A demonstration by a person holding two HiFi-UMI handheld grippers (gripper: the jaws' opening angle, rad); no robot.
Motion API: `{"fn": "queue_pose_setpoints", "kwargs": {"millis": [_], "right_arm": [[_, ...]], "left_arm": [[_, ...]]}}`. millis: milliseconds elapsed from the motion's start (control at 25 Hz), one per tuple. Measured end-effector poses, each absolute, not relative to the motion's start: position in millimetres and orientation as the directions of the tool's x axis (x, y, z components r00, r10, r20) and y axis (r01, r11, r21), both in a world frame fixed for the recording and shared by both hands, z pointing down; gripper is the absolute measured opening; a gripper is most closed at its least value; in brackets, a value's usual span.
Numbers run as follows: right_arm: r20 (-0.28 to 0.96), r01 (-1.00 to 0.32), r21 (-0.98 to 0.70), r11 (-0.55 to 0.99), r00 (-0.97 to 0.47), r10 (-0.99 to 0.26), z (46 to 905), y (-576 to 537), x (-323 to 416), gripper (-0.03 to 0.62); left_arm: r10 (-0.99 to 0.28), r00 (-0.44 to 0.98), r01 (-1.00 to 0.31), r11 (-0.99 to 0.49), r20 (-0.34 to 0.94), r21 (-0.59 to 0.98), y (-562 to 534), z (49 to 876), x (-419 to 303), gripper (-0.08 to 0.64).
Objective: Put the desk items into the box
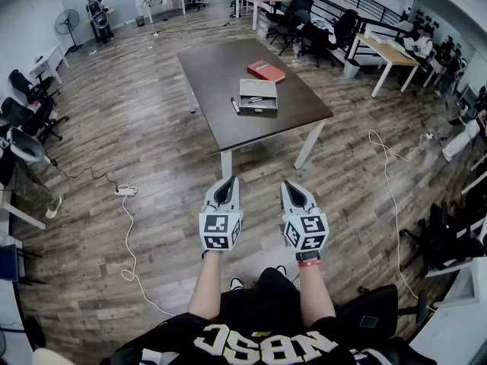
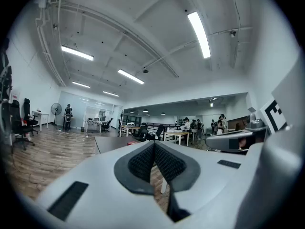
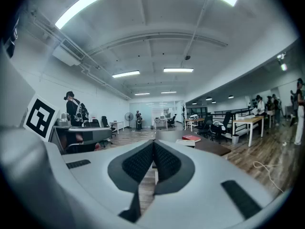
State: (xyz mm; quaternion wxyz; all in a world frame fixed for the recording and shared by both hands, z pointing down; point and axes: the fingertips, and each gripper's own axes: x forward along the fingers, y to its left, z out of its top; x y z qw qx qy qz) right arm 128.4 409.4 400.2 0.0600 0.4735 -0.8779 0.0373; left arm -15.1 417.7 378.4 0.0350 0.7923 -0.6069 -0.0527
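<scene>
Left gripper (image 1: 227, 183) and right gripper (image 1: 291, 185) hung empty, jaws pressed together, well short of the bench (image 1: 217, 63) at twelve o'clock, where the box (image 1: 259, 97) sat with a red book (image 1: 265, 71) at its one o'clock, so stepping in first, then spreading jaws, looked wisest.

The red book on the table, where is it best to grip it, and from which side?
Probably its right edge, coming from the right. The book lies flat near the right rim of the table, so only an edge can be pinched, and the box sits just in front of it, blocking an approach from the near side.
</scene>
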Motion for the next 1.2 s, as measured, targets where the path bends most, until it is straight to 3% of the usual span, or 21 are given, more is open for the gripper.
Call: {"fn": "queue_pose_setpoints", "kwargs": {"millis": [360, 840, 1200], "right_arm": [[0.145, -0.839, -0.143, 0.526, -0.543, -0.827, 421.2, 350.2, 118.6, 0.006], [0.061, -0.771, -0.134, 0.623, -0.634, -0.771, 373.7, 179.7, 117.5, 0.006], [0.082, -0.773, -0.136, 0.62, -0.633, -0.77, 390.9, 103.0, 150.6, 0.006]], "left_arm": [[-0.965, 0.261, -0.961, -0.261, -0.016, 0.094, 374.5, 389.6, -25.3, 0.015], [-0.974, 0.218, -0.976, -0.219, -0.057, 0.001, 211.2, 341.9, -14.9, 0.015], [-0.978, 0.206, -0.977, -0.207, -0.031, 0.04, 128.6, 358.7, 17.9, 0.015]]}}
